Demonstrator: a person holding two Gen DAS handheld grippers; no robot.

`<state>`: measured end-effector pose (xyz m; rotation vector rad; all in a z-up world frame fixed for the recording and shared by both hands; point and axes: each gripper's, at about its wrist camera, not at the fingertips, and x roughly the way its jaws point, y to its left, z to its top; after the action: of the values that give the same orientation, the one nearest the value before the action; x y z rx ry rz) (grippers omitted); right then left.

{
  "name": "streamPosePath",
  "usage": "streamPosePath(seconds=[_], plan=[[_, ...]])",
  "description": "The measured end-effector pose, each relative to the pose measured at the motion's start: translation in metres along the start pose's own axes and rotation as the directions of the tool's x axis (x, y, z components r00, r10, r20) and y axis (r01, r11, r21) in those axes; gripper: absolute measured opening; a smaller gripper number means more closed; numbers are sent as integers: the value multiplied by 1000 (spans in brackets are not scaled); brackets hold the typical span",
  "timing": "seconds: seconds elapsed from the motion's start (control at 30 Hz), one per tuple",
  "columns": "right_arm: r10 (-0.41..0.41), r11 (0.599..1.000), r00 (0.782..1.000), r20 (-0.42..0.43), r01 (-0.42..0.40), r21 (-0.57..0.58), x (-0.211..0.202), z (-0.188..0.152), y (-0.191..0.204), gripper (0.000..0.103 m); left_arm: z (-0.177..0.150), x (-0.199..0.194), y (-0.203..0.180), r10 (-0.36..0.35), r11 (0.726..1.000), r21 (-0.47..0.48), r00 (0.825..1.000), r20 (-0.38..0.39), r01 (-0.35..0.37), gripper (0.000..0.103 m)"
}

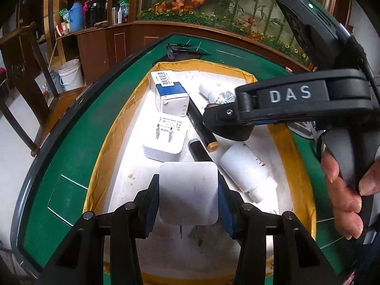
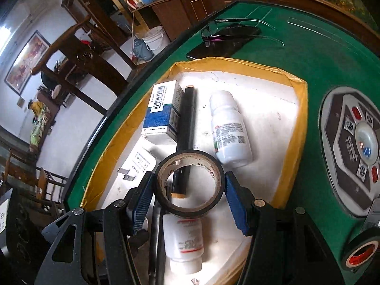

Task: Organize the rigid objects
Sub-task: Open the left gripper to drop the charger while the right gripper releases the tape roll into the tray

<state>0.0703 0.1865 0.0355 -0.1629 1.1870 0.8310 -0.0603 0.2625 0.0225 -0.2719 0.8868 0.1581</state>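
Grippers (image 1: pixel 188 199) (image 2: pixel 190 190) clamping adapter (image 1: pixel 188 193), tape (image 2: pixel 190 182)

Black plastic two-finger left gripper (image 1: pixel 188 199), blue ribbed pads, round silver pivot screws. Matching black right gripper (image 2: pixel 190 190) (raised white "DAS" lettering, green indicator light, black cable).

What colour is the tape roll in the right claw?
Black, with a pale cardboard core; clearest in the right wrist view.

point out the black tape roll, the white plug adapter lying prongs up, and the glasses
black tape roll (image 2: pixel 190 210), right wrist view, near rim of the ring
white plug adapter with prongs up (image 1: pixel 163 142), left wrist view, top face by the prongs
dark-framed glasses (image 2: pixel 209 29), right wrist view, on a lens
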Motion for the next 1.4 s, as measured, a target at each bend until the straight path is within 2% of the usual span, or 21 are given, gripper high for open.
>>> streamPosePath(seconds=[0.27, 0.5, 0.67, 0.9, 1.1, 1.23, 1.37, 1.4], plan=[[-161, 985, 987, 20, 162, -63, 12, 6, 9, 59, 0, 5, 5, 13, 1000, -11, 1000, -15, -13, 48], [-179, 980, 984, 10, 179, -82, 15, 7, 9, 59, 2, 7, 5, 23, 1000, -9, 999, -29, -23, 48], [-172, 981, 985, 6, 172, -88, 14, 6, 10, 60, 2, 7, 9, 13, 1000, -27, 1000, -27, -14, 51], [-142, 987, 990, 17, 143, -78, 8, 4, 7, 64, 0, 7, 2, 5, 1000, -2, 999, -33, -6, 65], [-108, 992, 993, 44, 110, -59, -3, 1, 2, 65, -3, 5, 0, -2, 1000, -3, 1000, -28, 1, 66], [-44, 998, 995, 84, 47, -35, -27, -8, -8, 65, -6, -2, -1, -15, 1000, 0, 1000, -1, 15, 67], [-20, 1000, 989, 149, 22, -10, -59, -24, -33, 65, -8, -12, -3, -38, 999, 0, 999, 18, 38, 69], [-39, 999, 985, 166, 37, 14, -69, -28, -47, 65, -7, -18, -4, -43, 999, -1, 999, 28, 43, 69]])
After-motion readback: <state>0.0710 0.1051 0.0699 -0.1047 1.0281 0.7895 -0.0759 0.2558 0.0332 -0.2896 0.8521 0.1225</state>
